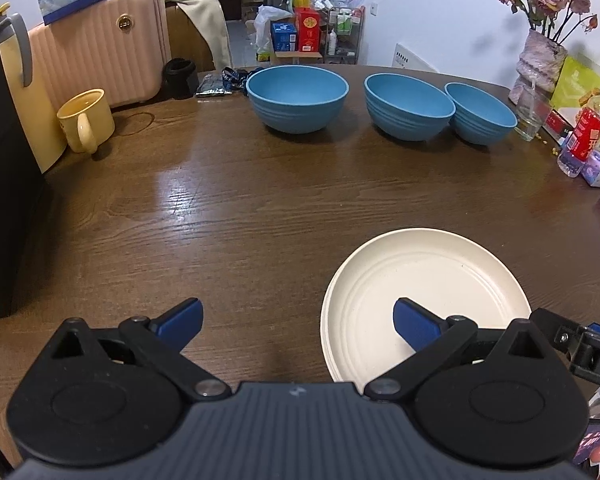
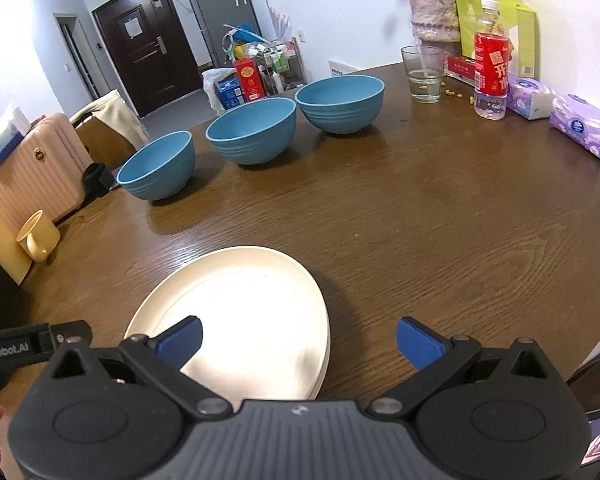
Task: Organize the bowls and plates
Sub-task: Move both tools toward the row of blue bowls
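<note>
A stack of cream plates (image 1: pixel 424 280) lies on the brown wooden table (image 1: pixel 228 216) near its front edge; it also shows in the right wrist view (image 2: pixel 244 316). Three blue bowls stand in a row at the back: left bowl (image 1: pixel 297 98), middle bowl (image 1: pixel 408 106), right bowl (image 1: pixel 480 114); in the right wrist view they are the left bowl (image 2: pixel 158 170), middle bowl (image 2: pixel 252 134) and right bowl (image 2: pixel 340 102). My left gripper (image 1: pixel 298 322) is open and empty, just left of the plates. My right gripper (image 2: pixel 299 342) is open and empty, at the plates' right edge.
A yellow mug (image 1: pixel 86 120) and pink suitcase (image 1: pixel 100 48) stand at the back left. A glass (image 2: pixel 424 74), a vase of flowers (image 2: pixel 434 12), a red-labelled bottle (image 2: pixel 490 64) and tissue packs (image 2: pixel 582 126) line the right side.
</note>
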### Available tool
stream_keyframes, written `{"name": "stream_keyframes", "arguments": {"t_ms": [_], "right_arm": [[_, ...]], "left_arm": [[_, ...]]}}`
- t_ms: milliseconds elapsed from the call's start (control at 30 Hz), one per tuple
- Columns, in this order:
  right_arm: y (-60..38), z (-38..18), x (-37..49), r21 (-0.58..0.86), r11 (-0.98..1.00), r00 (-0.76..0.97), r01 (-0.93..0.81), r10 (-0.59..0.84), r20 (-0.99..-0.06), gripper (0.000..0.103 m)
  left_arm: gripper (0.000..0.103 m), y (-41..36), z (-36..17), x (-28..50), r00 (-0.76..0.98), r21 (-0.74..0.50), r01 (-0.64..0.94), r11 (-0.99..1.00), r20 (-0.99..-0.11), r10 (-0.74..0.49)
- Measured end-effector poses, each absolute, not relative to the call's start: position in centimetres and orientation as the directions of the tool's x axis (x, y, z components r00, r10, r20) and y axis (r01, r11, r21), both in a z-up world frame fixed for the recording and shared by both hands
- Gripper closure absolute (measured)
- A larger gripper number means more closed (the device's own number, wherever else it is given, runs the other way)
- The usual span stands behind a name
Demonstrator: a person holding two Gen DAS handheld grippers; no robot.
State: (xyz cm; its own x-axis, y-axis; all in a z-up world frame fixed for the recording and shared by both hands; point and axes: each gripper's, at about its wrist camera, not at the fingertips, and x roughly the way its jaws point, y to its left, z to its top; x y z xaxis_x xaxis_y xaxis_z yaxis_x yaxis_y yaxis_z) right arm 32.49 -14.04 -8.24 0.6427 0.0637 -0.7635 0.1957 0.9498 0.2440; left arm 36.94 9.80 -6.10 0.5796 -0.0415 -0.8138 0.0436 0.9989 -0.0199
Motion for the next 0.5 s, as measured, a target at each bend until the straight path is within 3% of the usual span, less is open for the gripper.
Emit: {"name": "stream_keyframes", "arguments": {"t_ms": [500], "right_arm": [[-12.8,-7.1,31.8,0.23,0.953,0.661,0.198,0.044,-0.749,0.0]], "left_arm": [[0.0,11.5,-5.2,36.8,0.599,-0.05,0.045,0.998,-0.798,-0.067]]}}
